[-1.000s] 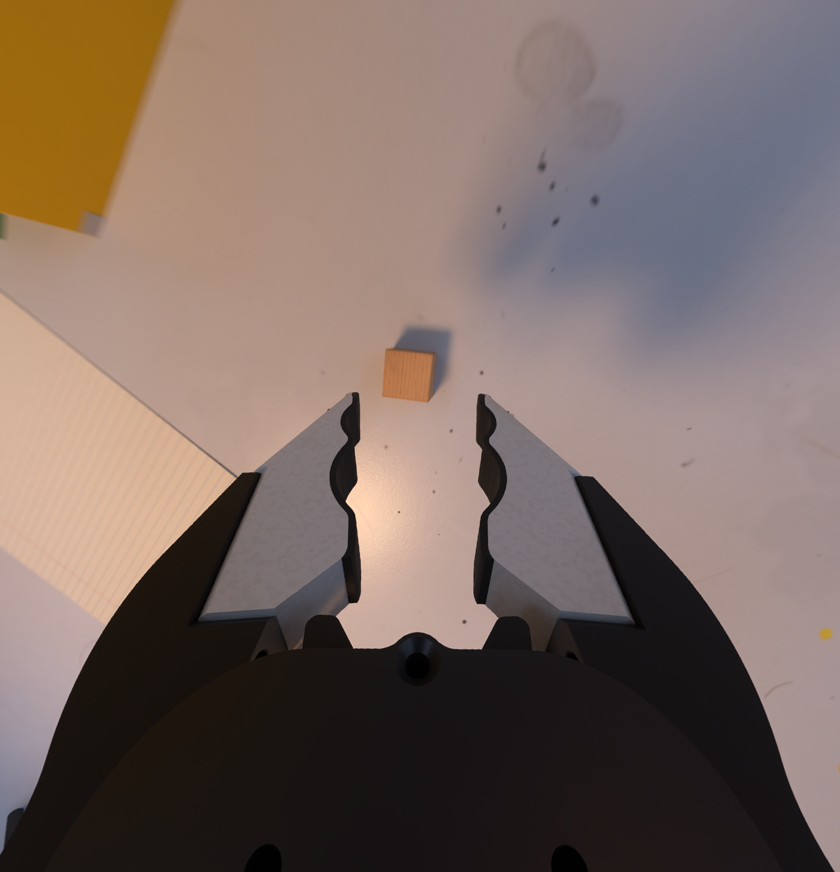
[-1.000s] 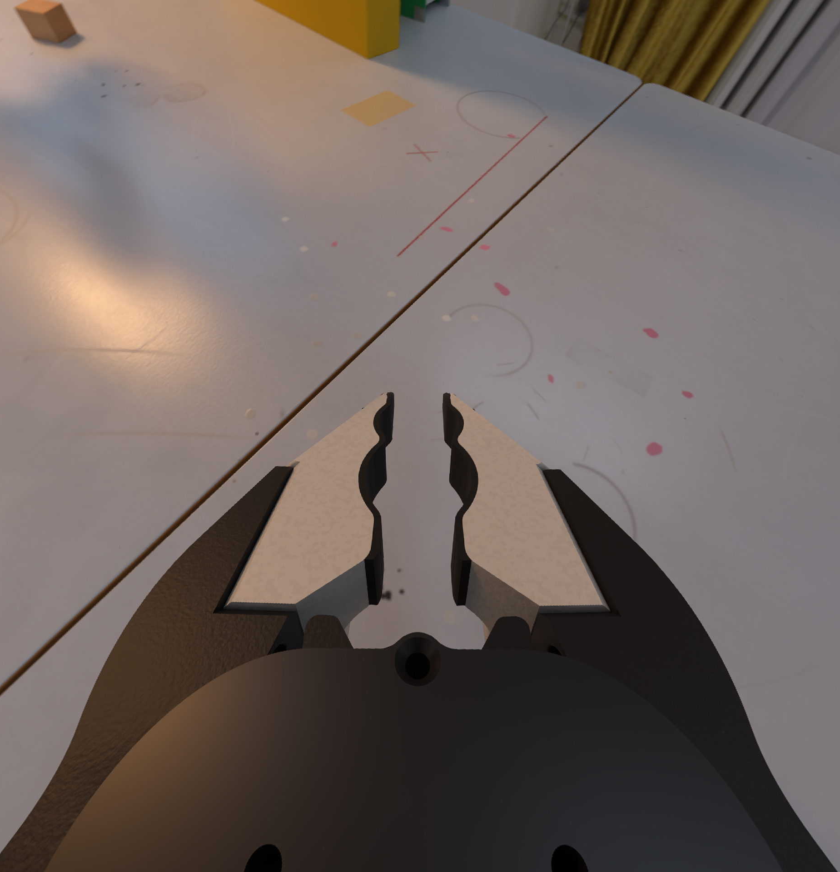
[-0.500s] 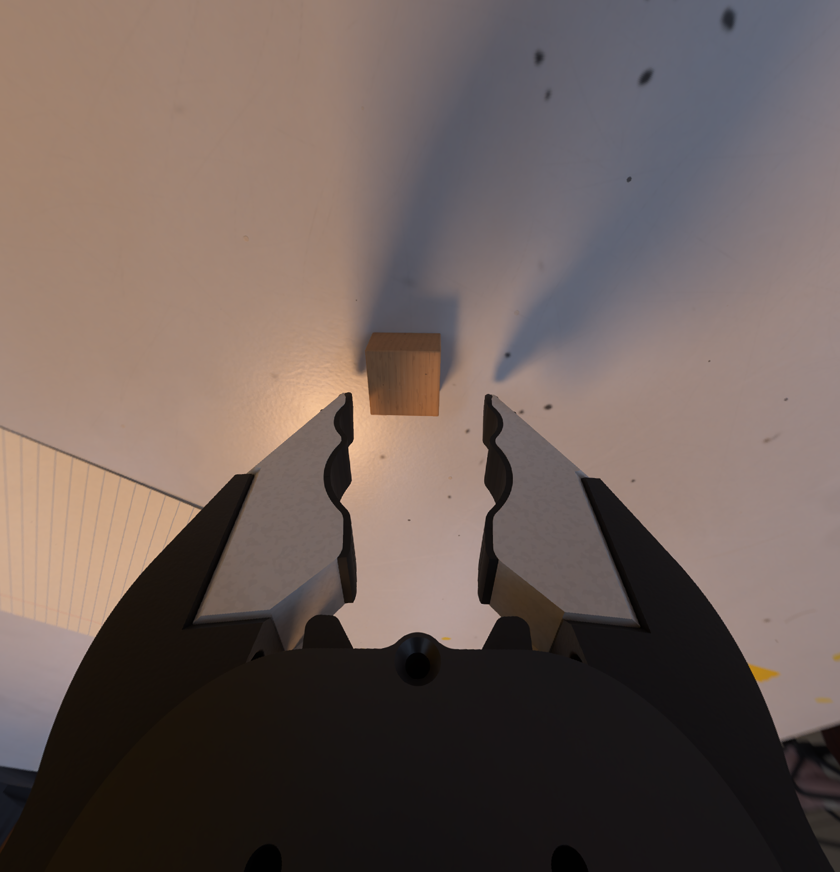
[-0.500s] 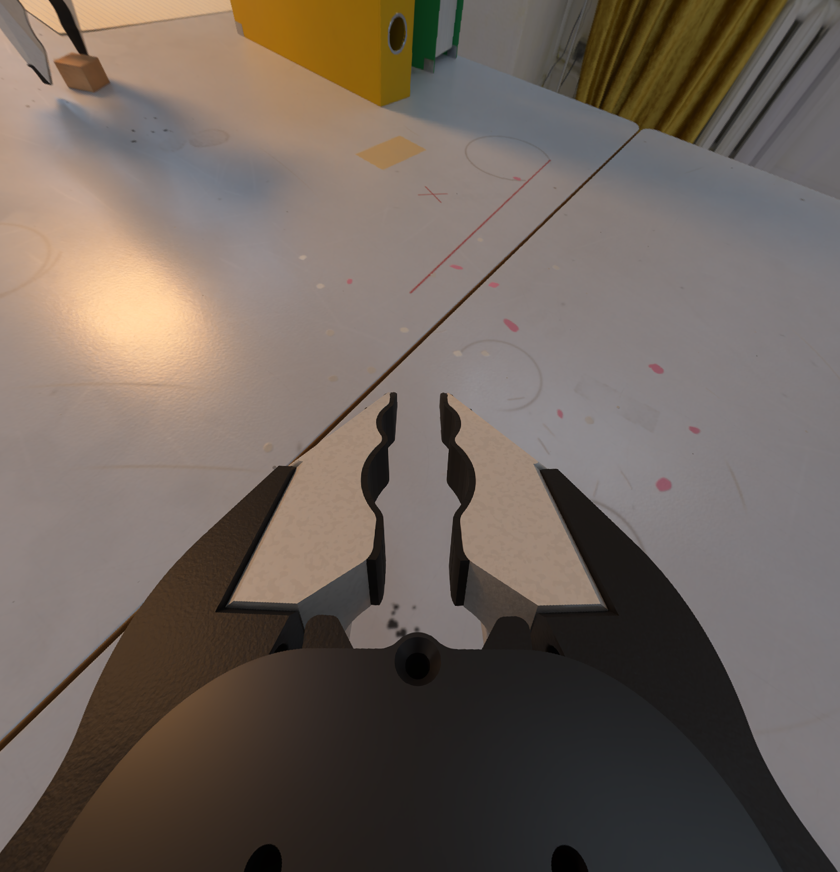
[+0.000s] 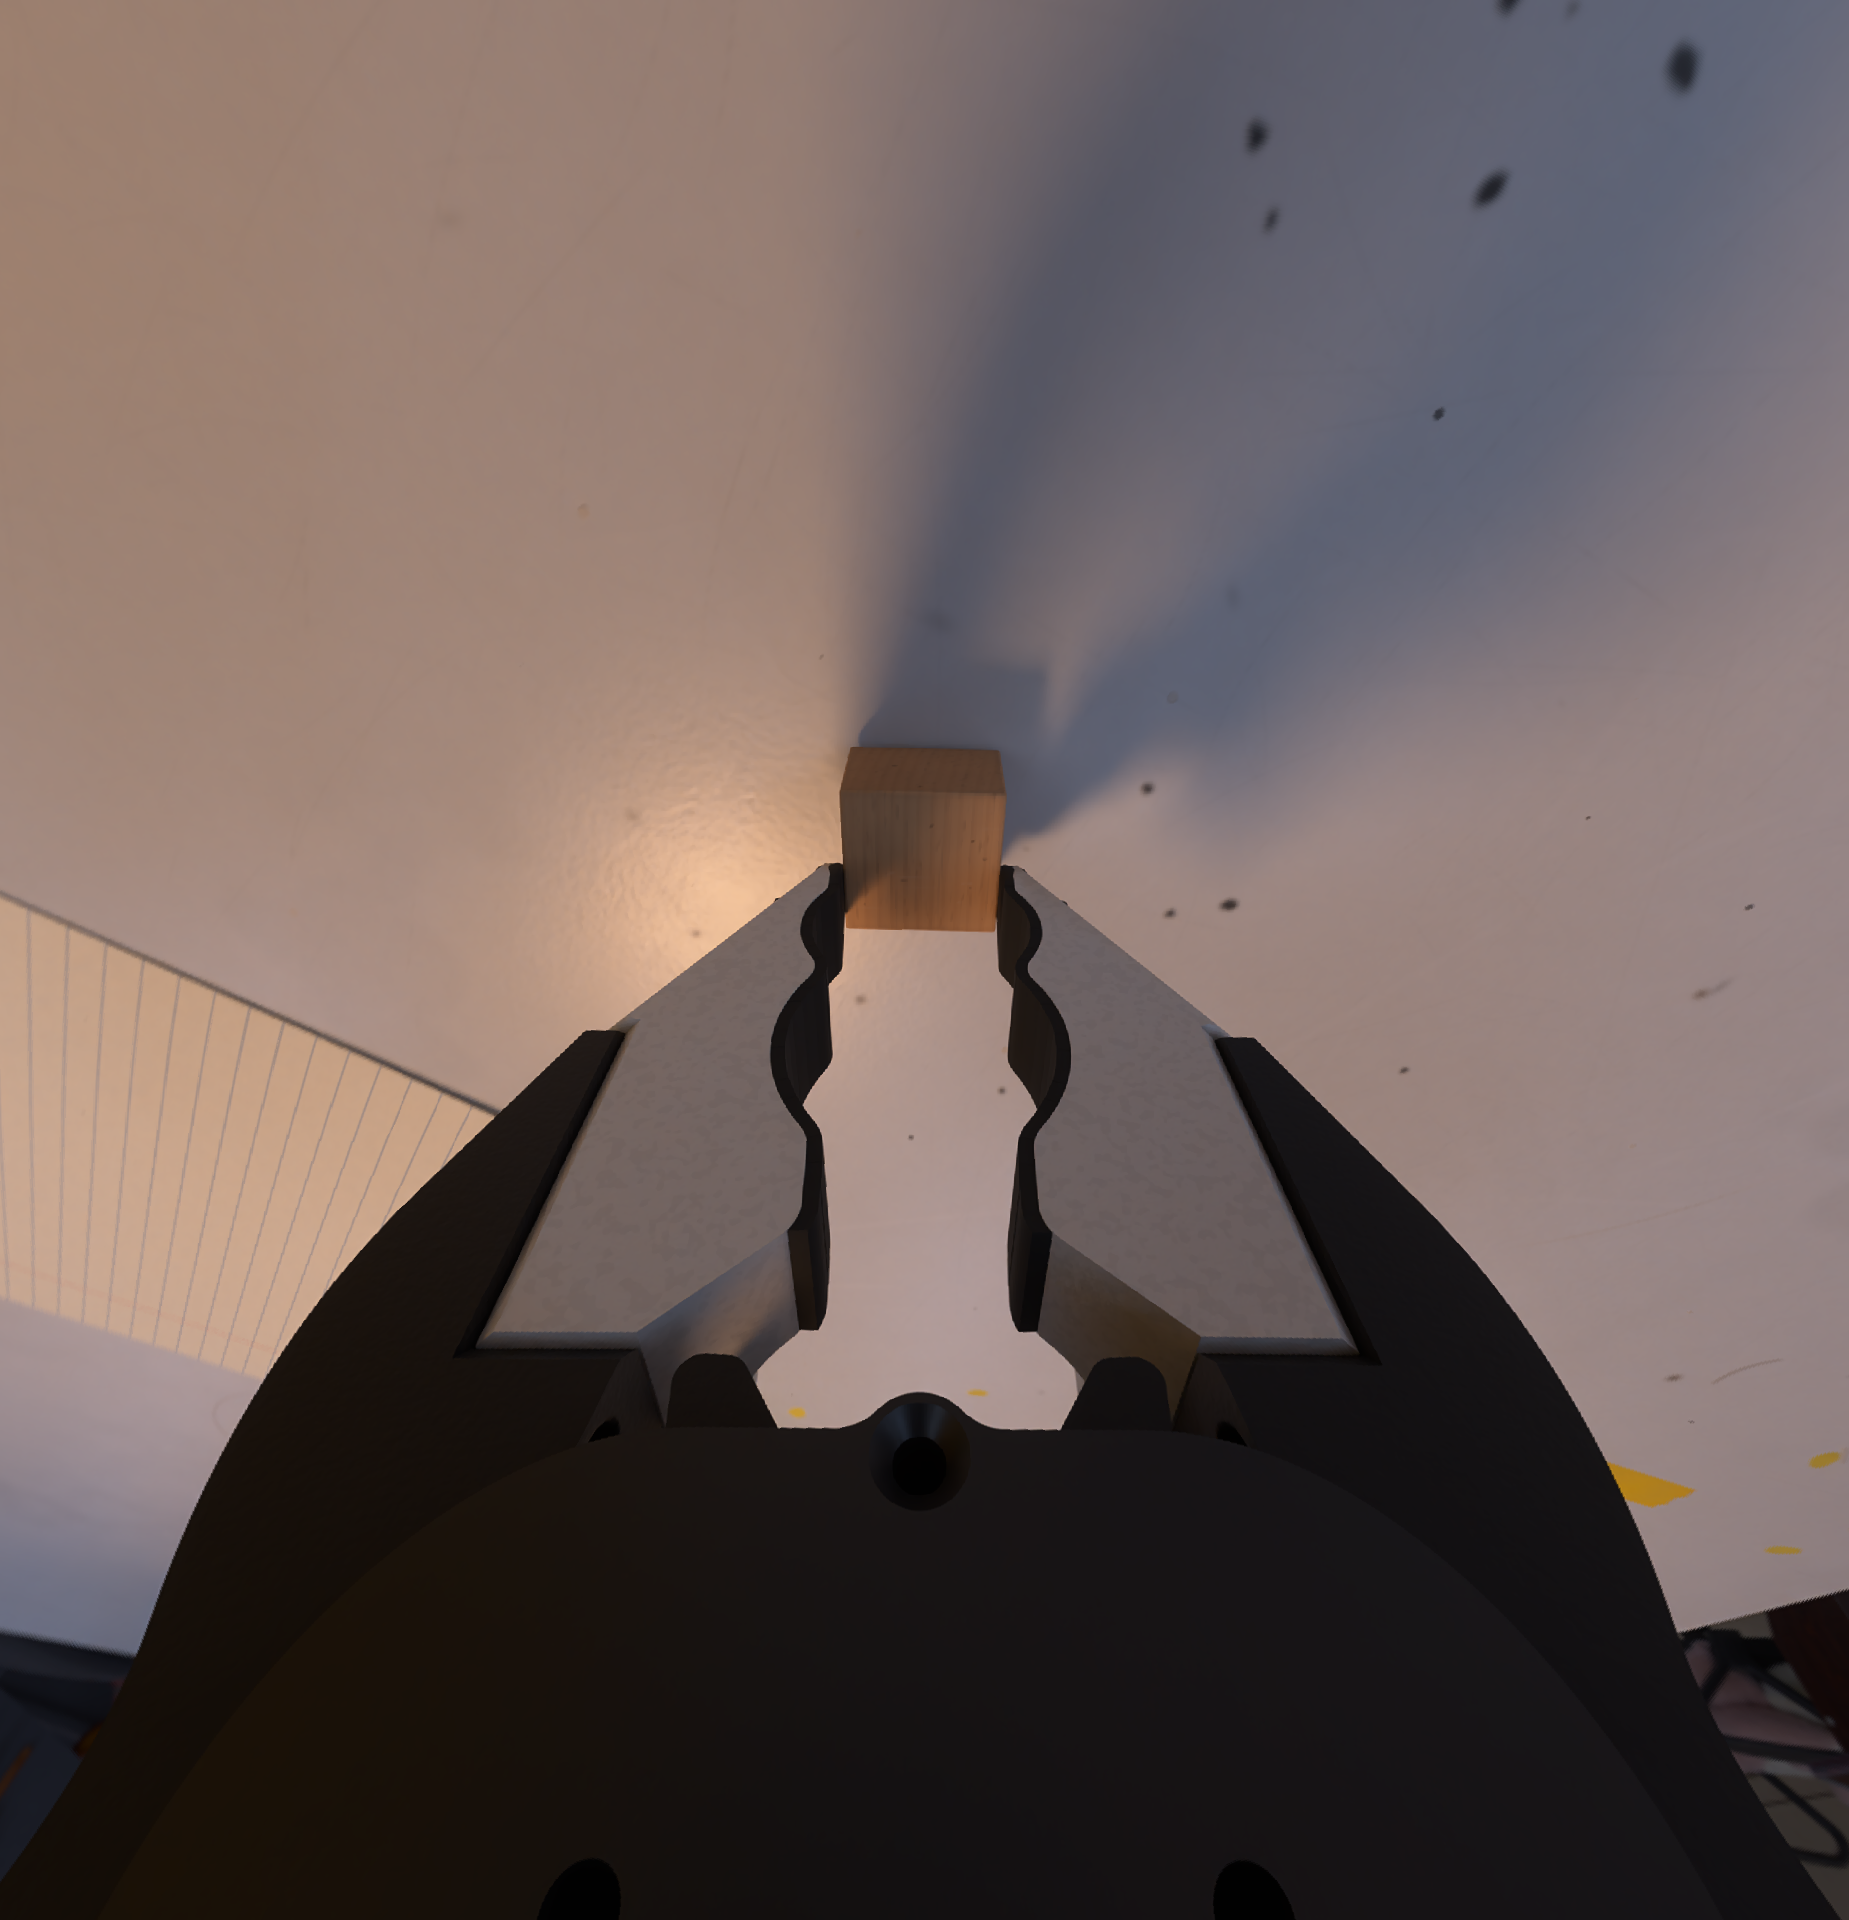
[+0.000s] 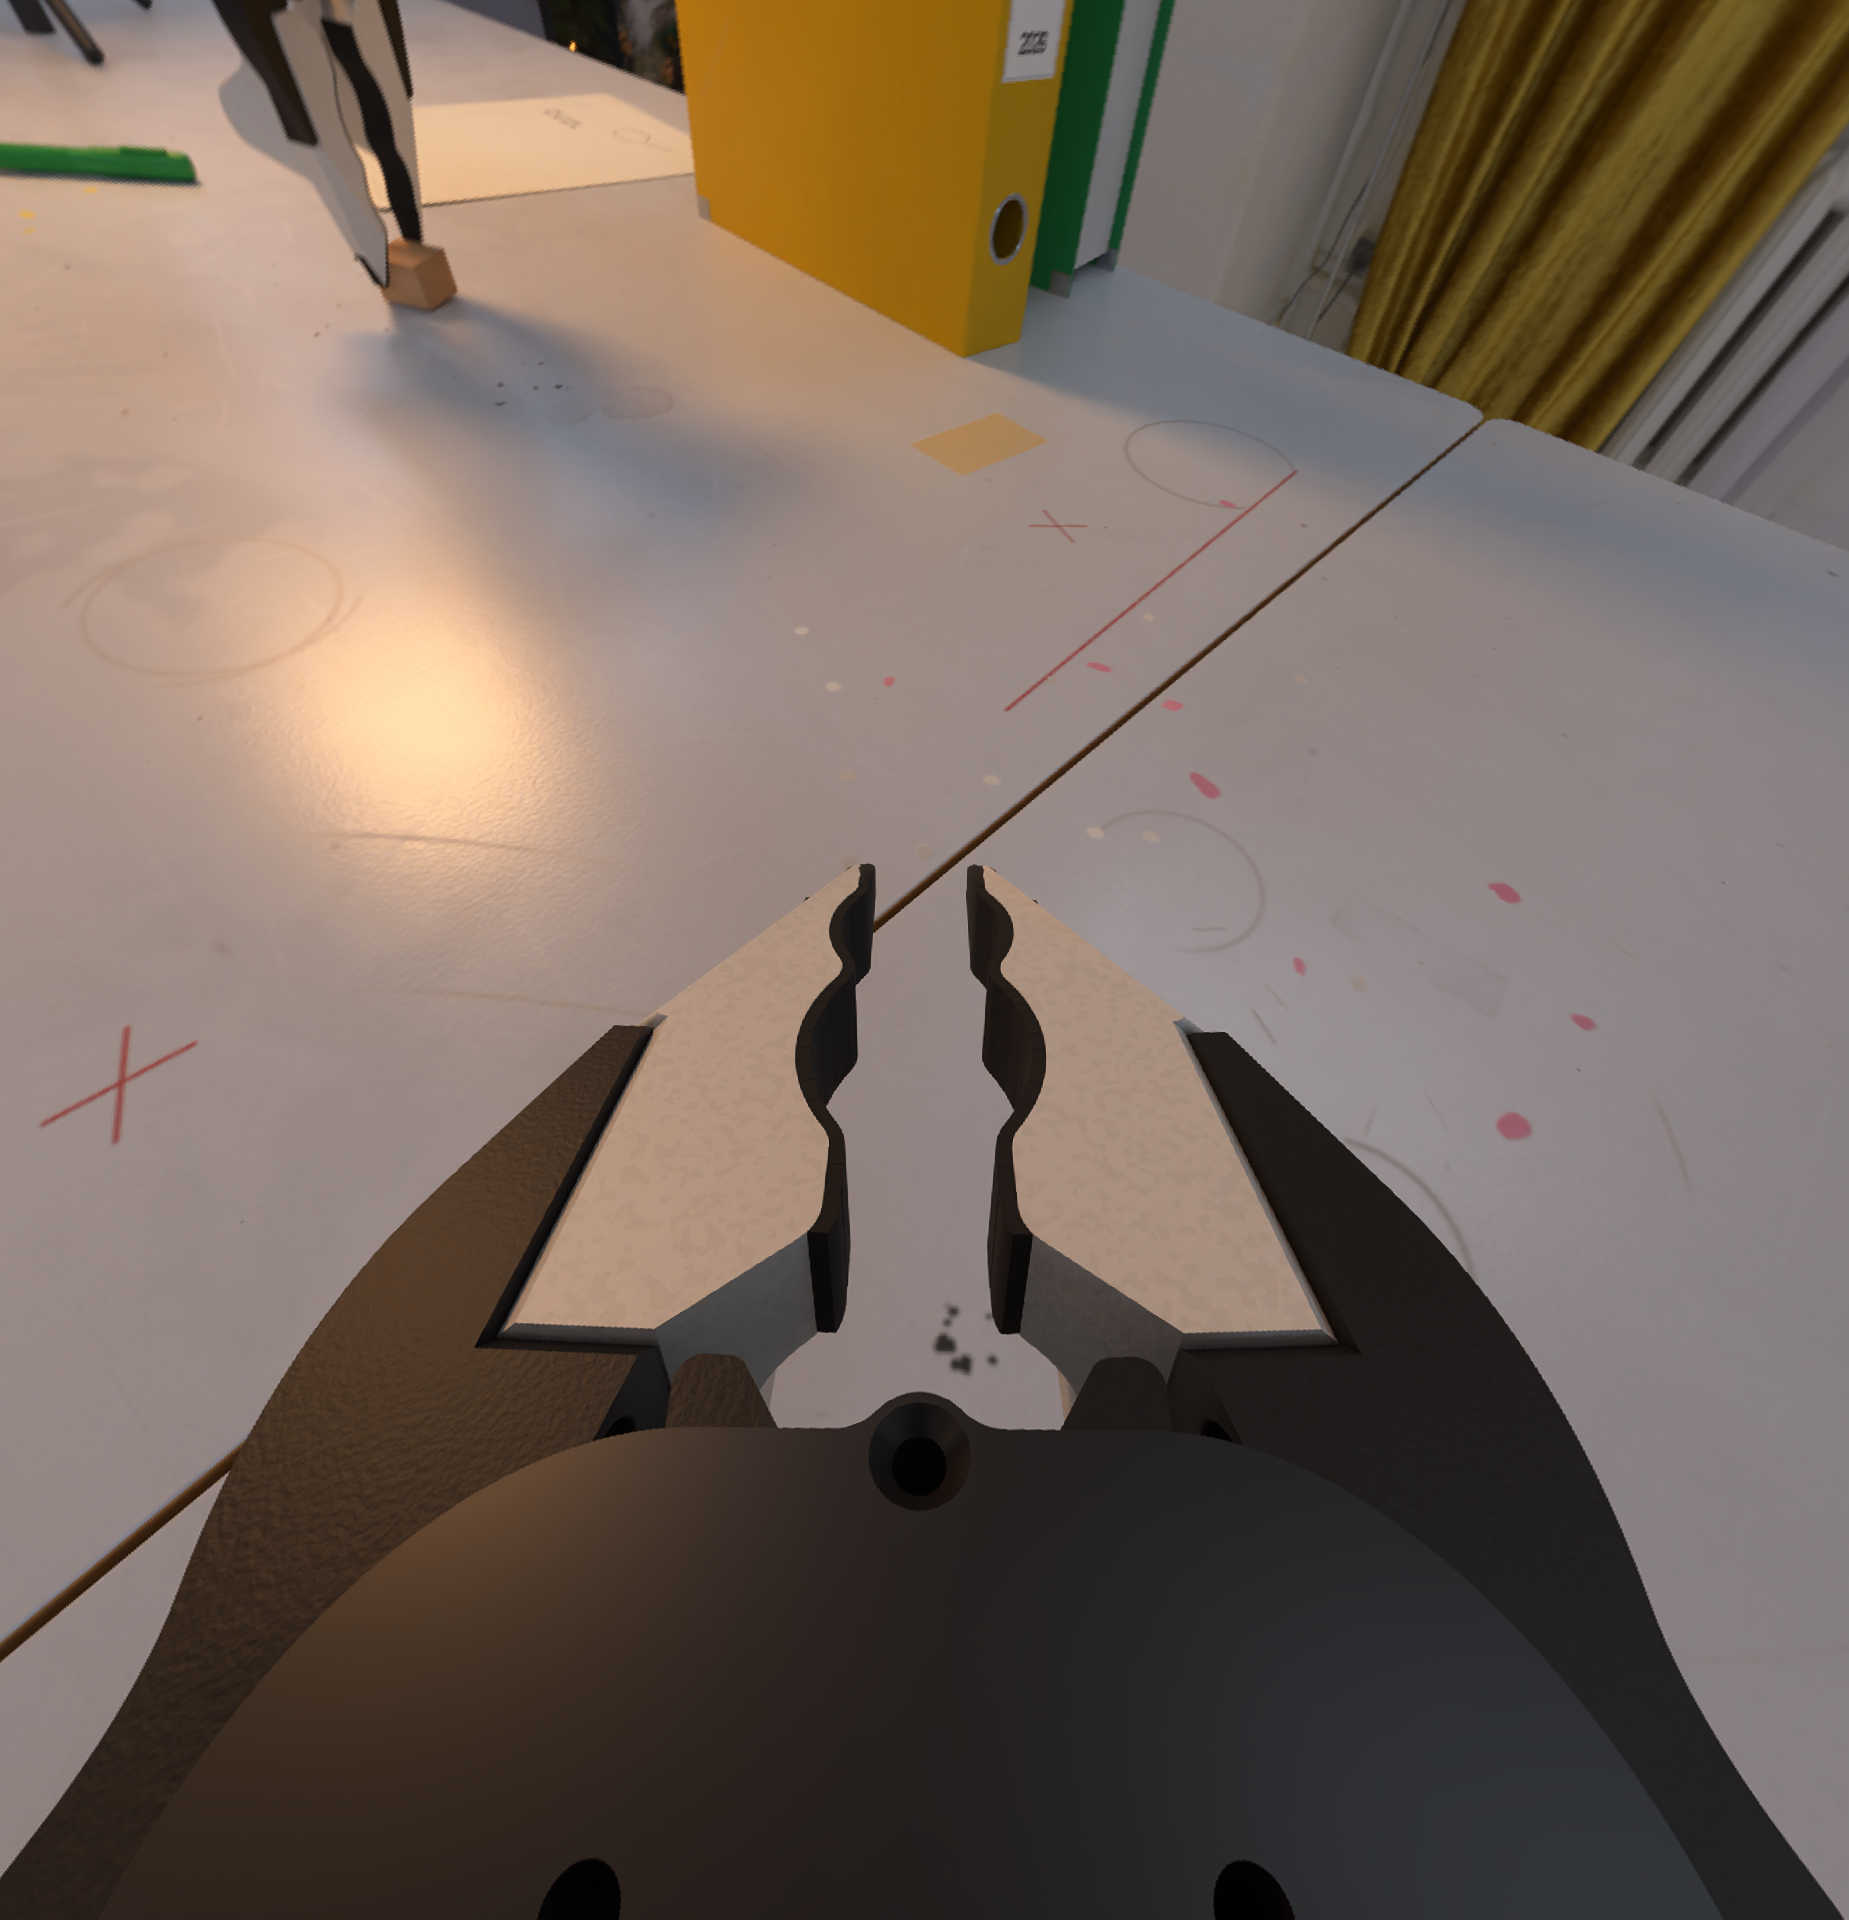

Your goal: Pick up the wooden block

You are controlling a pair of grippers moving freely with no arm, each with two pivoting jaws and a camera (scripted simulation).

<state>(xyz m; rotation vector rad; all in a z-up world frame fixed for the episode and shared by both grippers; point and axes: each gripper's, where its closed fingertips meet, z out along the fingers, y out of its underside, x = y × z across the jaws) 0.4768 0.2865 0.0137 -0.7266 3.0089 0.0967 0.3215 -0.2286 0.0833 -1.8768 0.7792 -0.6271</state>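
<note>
The wooden block (image 5: 920,842) is a small light-brown cube on the white table (image 5: 484,416). My left gripper (image 5: 920,885) is down at the table, and its two fingertips press the block's left and right sides. In the right wrist view the block (image 6: 428,278) sits far off at the upper left, with the left gripper (image 6: 395,255) over it. The block looks slightly tilted there. My right gripper (image 6: 920,873) hovers low over the seam between two tables. Its jaws stand a little apart with nothing between them.
A lined sheet of paper (image 5: 172,1143) lies left of the left gripper. A yellow binder (image 6: 858,156) and a green binder (image 6: 1096,135) stand behind the block. A green pen (image 6: 78,161) lies at the far left. A gold curtain (image 6: 1626,187) hangs at the back right.
My left gripper has moved forward and down onto the block, and its jaws have narrowed onto the block's sides. My right gripper has tilted up and pulled back a little, its gap unchanged.
</note>
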